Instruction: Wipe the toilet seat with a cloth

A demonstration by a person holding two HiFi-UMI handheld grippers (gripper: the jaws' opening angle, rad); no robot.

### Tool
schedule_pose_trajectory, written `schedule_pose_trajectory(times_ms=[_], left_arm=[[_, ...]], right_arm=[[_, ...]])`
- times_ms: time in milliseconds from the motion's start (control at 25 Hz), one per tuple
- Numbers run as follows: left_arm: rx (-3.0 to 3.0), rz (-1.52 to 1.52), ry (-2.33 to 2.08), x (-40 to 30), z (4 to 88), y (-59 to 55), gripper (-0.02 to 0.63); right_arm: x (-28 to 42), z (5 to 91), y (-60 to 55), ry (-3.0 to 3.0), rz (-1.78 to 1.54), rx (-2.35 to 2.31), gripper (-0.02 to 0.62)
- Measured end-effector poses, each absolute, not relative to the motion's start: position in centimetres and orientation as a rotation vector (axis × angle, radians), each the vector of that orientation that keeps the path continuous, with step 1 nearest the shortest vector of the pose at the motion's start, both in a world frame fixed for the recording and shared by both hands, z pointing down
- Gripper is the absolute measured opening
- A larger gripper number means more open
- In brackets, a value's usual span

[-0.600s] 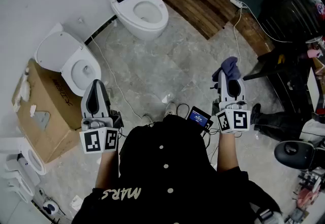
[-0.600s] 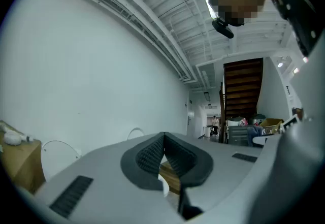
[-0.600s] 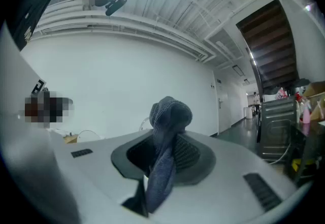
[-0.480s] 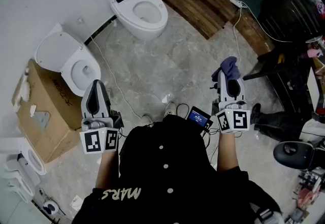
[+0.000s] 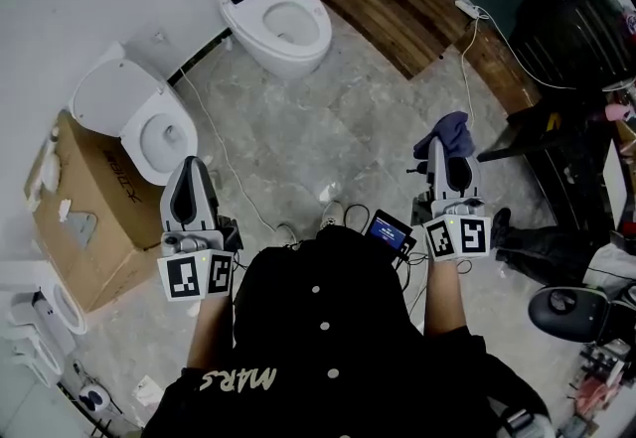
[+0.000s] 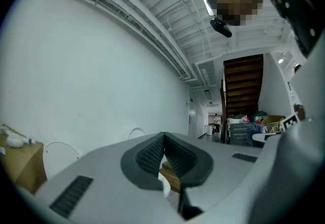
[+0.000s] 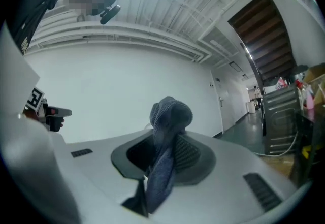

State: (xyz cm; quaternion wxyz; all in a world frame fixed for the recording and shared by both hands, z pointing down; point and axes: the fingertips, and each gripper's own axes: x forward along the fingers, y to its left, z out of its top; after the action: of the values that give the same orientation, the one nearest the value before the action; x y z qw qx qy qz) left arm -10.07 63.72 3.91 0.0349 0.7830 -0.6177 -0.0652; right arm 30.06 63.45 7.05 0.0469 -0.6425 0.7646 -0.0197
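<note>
Right gripper view: right gripper (image 7: 165,148) clamps the cloth (image 7: 171,114), bunched above its jaws; left gripper (image 6: 163,140) closed on nothing.

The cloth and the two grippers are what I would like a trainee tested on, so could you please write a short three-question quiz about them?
1. True or false: the left gripper has its jaws together with nothing between them.
2. Where is the cloth? A. in the left gripper. B. in the right gripper. C. draped over a toilet seat.
3. Fill in: in the head view, the toilet nearest the left gripper stands beside a cardboard ____.

Key: 1 true. 2 B: the jaws are closed on the cloth, which bunches above them and hangs below. 3 box.
</note>
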Motion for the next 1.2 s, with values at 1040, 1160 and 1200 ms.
schedule_pose_trajectory(times_ms=[1040, 1160, 1200], left_arm=[[2.304, -0.137, -2.007, -6.4, 5.5, 61.6, 0.008], [2.32, -0.164, -1.987, -6.3, 5.5, 59.8, 0.008], [2.324, -0.173, -1.982, -6.4, 5.5, 59.2, 0.008]], right_arm=[[33.4, 8.6, 57.1, 2.421, -0.084, -1.835, 0.086], [33.4, 8.6, 55.6, 2.429, -0.064, -1.861, 0.086], [33.3, 8.5, 55.1, 2.43, -0.059, -1.867, 0.086]])
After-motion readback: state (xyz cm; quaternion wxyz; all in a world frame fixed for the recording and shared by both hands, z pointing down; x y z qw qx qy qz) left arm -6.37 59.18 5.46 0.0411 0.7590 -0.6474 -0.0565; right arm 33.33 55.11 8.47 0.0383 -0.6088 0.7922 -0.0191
